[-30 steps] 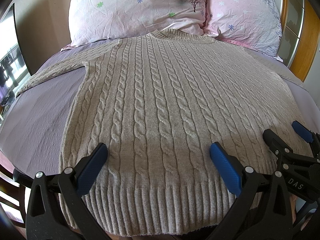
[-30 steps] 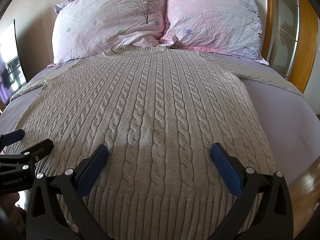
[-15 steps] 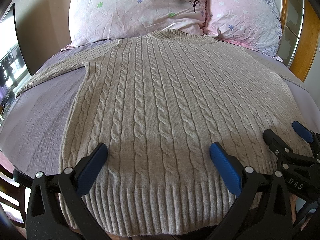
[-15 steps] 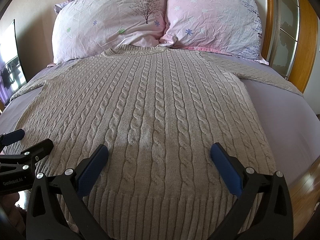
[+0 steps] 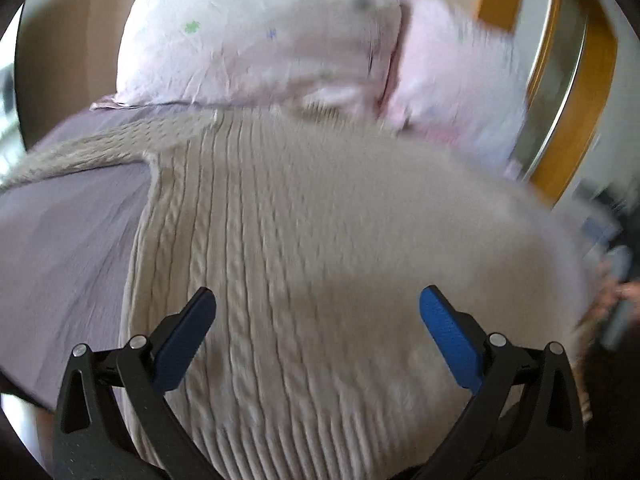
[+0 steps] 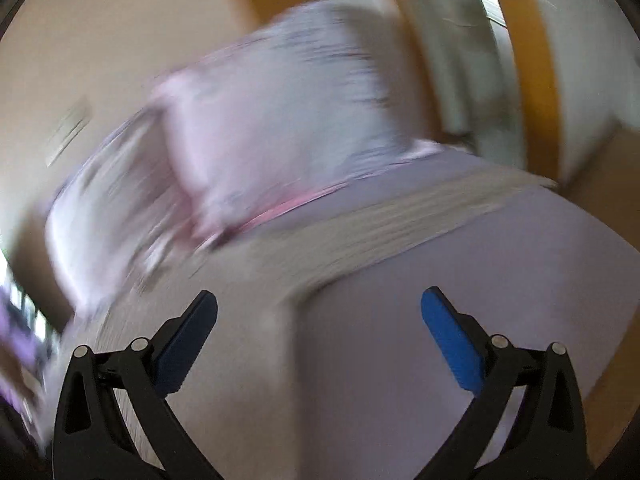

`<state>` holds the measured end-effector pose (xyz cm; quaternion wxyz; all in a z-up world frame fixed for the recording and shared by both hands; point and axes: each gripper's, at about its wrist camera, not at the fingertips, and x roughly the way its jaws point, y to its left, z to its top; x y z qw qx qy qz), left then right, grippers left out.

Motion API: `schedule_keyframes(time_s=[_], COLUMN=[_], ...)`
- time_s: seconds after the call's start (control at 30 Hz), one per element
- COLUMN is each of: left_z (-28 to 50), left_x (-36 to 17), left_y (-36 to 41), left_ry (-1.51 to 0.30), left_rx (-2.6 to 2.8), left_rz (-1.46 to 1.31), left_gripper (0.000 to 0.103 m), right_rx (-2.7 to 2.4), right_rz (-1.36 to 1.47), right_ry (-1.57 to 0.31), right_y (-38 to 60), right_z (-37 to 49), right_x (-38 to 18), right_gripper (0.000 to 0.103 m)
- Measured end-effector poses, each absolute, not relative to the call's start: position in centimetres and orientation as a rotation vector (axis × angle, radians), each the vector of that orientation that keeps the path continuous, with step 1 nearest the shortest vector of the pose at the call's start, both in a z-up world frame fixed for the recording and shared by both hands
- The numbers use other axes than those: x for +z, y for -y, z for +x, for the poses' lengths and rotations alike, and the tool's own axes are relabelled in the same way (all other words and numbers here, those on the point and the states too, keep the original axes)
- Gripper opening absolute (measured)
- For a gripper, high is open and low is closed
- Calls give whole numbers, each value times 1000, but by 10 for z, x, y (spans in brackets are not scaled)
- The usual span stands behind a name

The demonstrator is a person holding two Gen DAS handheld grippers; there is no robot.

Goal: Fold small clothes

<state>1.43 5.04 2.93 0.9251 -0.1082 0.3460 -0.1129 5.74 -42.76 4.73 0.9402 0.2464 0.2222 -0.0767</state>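
A beige cable-knit sweater [image 5: 304,240] lies flat, front up, on a bed, its neck toward the pillows and its ribbed hem near me. My left gripper [image 5: 316,320] is open and empty above the hem. My right gripper [image 6: 318,320] is open and empty over the sweater's right side, where the right sleeve [image 6: 420,216] stretches out across the lilac sheet [image 6: 440,340]. Both views are blurred by motion. The sweater's left sleeve [image 5: 80,152] runs out to the left.
Two pale pink flowered pillows [image 5: 260,48] stand at the head of the bed. A wooden-framed mirror or door [image 5: 568,92] stands on the right. The lilac sheet [image 5: 60,248] shows to the left of the sweater. The bed's right edge [image 6: 608,364] drops to a wooden floor.
Both grippers were still over the hem and now move. The right one has swung sharply right toward the right sleeve; the left has shifted and tilted slightly. Both stay open.
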Motion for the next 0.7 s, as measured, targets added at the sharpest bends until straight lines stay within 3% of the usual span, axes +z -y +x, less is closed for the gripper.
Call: schedule_keyframes(time_s=[0.03,0.1,0.2,0.53,0.57,0.63,0.7], left_z=[19,26,37,68,69,72,70], left_x=[35,44,57,71,69,67,64], left_y=[-64,-77,-94,-152,-158,-174,-185], left_ry=[-663,-601,-525,-488,-489,-486,-487], left_rx=[-256,-249,-195,-97,-94,-75,-46], left_rz=[-286,-323,-312,-368,-384,-429,-453], left_gripper=[101,101,101,101,101,101,101], right_rx=[-188,-305,-411,-576,-580,-584,-576], right_rz=[534,632,800,1033,1040,1055,1066], right_ry=[-461,-493,-539,-590,-572,-550,-541], right_y=[445,503,570,646,648,654,658], right_z=[65,91,120,169,171,174,178], right_x=[47,41,23,-25,-27,-33,-37], right_gripper=[96,71,54,40,35,15,10])
